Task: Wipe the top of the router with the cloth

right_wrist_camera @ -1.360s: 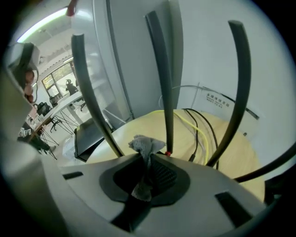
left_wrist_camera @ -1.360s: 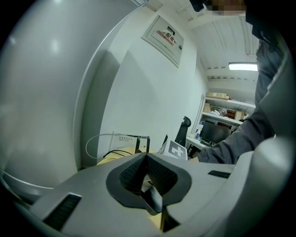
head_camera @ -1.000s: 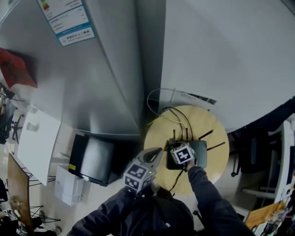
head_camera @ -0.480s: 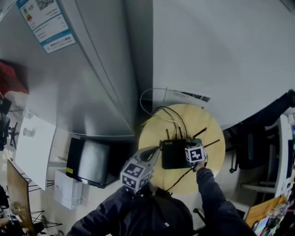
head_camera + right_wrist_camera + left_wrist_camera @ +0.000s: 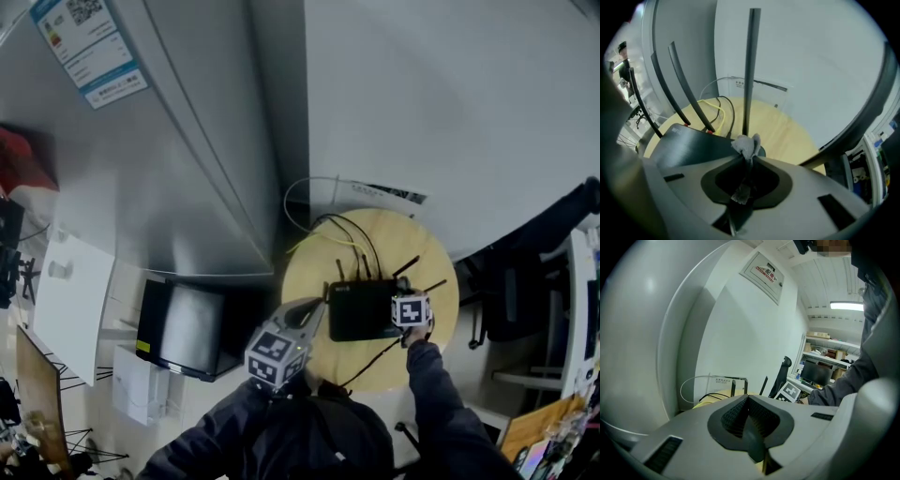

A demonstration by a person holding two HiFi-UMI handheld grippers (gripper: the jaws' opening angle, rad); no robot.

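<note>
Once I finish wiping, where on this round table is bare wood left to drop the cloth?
Best patch: the far right of the round table, between the antennas and the rim. The near edge is bare too, though one cable crosses it. Crowded: the far left, where cables loop behind the router.

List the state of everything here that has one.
Left gripper: shut, empty.
Right gripper: shut on cloth, at router's right edge.
Cloth: bunched, pinched between the jaws.
Router: flat on table, antennas up.
Cables: run to router's back.
</note>
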